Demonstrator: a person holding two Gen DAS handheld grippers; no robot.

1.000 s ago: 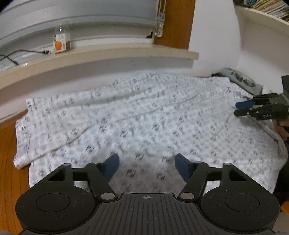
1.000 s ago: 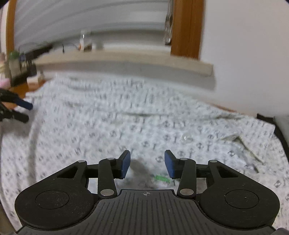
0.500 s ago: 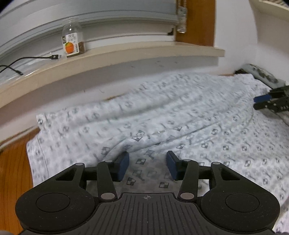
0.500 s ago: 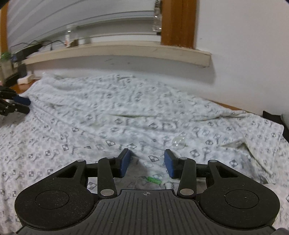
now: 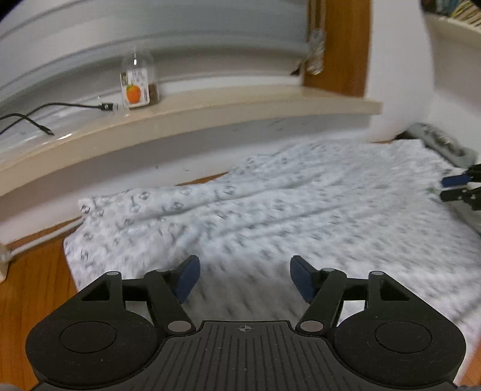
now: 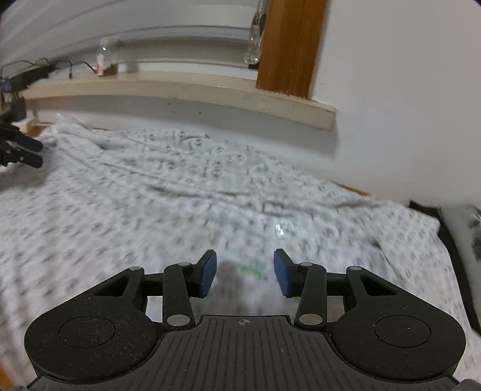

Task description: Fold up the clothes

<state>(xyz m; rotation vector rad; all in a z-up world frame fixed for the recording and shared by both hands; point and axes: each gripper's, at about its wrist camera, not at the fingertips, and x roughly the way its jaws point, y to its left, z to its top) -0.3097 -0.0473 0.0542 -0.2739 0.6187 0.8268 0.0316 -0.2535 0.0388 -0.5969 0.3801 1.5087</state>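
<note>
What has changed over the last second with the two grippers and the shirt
The left gripper narrowed over the patterned shirt, and its jaws are now opening with nothing pinched. It has shifted toward the windowsill. The right gripper kept its gap, unclamped. The shirt stays spread flat.

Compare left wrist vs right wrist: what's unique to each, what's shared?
Left wrist only: bare wooden floor beside the garment's left edge, the orange picture on the bottle label, a bookshelf at top right, and the left gripper, jaws opening with nothing pinched.

Right wrist only: a green tag on the cloth between the right gripper jaws, and a shiny clear spot just beyond.

Shared: the patterned white garment, the window ledge, the wooden frame, and each other's gripper at the frame edge.
</note>
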